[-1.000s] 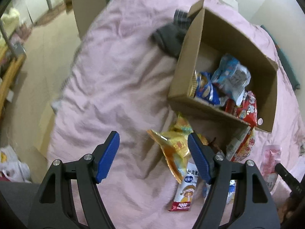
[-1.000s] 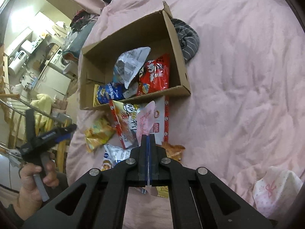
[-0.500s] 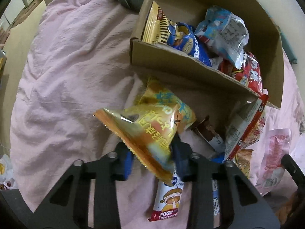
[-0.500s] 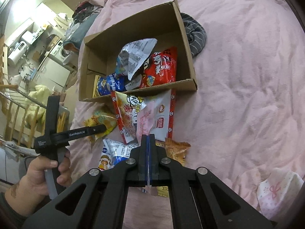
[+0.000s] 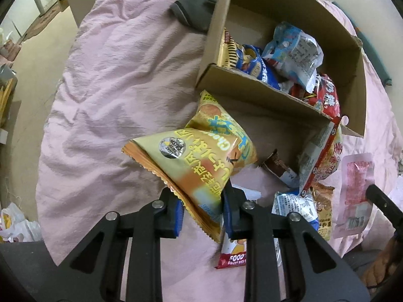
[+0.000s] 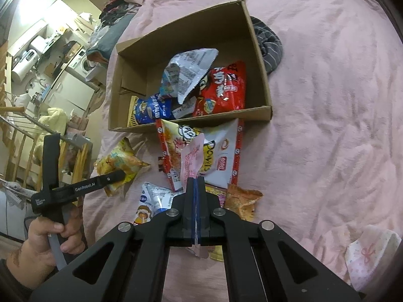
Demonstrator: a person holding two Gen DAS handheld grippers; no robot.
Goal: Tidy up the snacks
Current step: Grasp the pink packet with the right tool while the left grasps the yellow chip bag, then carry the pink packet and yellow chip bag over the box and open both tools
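An open cardboard box [image 5: 252,88] lies on the pink bed sheet [image 5: 113,75] and holds several snack bags. In front of it, the jaws of my left gripper [image 5: 201,201] are closing on a yellow chip bag [image 5: 201,156], and the blue pads press its lower edge. The right wrist view shows that gripper [image 6: 118,176] at the same bag [image 6: 118,161], left of the box [image 6: 191,123]. My right gripper [image 6: 195,188] is shut on a thin pink packet [image 6: 192,158], held above the loose snacks.
Loose snacks lie before the box: a red-and-white bag [image 6: 221,151], an orange packet [image 6: 241,198] and a rice-cracker packet [image 6: 151,201]. A dark striped cloth [image 6: 269,45] sits behind the box. The bed's left edge drops to the floor [image 5: 30,75]. A person's hand [image 6: 50,239] holds the left gripper.
My left gripper came down onto the yellow chip bag and its wide-open jaws closed on it. The right gripper kept the pink packet and barely moved.
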